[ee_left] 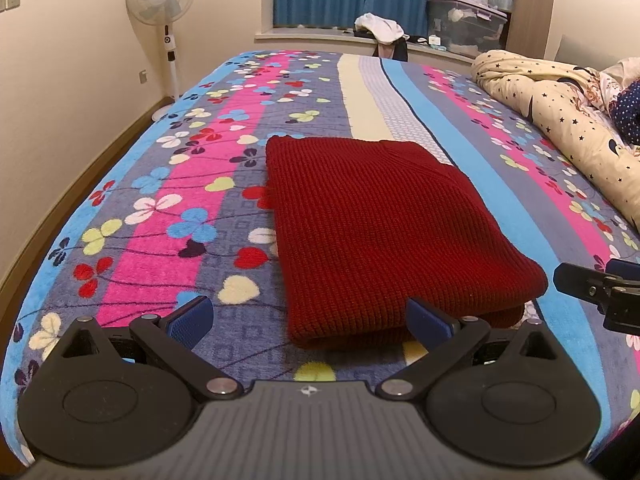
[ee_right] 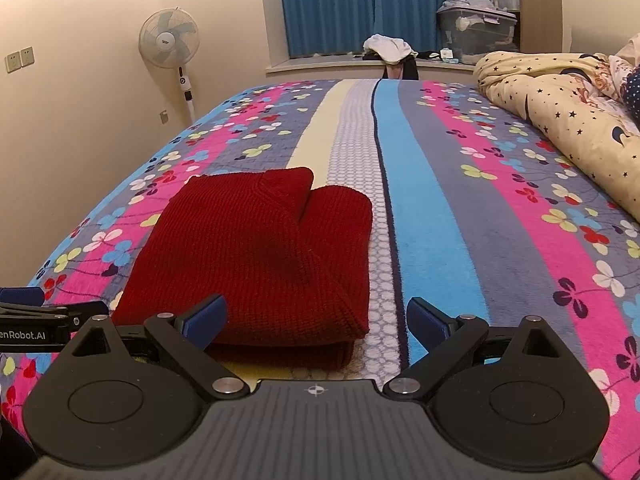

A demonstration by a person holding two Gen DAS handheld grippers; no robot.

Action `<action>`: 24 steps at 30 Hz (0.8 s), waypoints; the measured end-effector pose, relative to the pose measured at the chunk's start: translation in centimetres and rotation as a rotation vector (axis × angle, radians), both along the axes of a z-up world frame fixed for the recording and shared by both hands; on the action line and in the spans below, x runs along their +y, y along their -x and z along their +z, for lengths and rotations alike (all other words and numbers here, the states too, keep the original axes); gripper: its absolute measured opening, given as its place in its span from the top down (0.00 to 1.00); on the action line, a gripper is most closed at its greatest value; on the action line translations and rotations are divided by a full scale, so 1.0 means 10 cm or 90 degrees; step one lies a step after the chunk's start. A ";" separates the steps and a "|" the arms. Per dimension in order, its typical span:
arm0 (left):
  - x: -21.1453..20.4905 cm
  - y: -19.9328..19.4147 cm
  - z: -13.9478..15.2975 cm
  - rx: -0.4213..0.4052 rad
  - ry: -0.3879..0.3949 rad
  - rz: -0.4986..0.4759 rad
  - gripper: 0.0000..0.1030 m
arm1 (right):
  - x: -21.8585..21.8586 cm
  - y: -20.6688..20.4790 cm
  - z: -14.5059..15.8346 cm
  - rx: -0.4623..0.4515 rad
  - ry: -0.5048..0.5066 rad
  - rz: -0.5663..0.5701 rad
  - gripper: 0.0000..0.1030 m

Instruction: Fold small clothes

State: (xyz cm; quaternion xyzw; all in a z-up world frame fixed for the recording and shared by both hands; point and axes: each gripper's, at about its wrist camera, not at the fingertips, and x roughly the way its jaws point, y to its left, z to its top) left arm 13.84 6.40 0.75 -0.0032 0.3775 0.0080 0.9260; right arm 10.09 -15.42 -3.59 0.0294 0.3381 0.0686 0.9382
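Note:
A dark red knitted garment [ee_left: 380, 232] lies folded into a rectangle on the flowered bedspread [ee_left: 168, 208]. It also shows in the right wrist view [ee_right: 256, 256], with a folded flap on top. My left gripper [ee_left: 308, 320] is open and empty, just in front of the garment's near edge, its right pad by the near right corner. My right gripper [ee_right: 316, 320] is open and empty, at the garment's near right corner. The right gripper's tip shows at the right edge of the left wrist view [ee_left: 600, 288]. The left gripper shows at the left edge of the right wrist view [ee_right: 44, 316].
A star-patterned duvet [ee_left: 560, 120] is bunched along the right side of the bed. A standing fan [ee_left: 162, 4] is by the left wall. A window sill with clothes [ee_left: 380, 28] and a storage box [ee_left: 464, 20] lies beyond the bed's far end.

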 end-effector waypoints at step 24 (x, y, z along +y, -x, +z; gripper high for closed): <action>-0.01 0.00 -0.01 -0.003 0.001 -0.011 0.00 | 0.01 0.01 0.00 0.001 0.000 0.002 0.06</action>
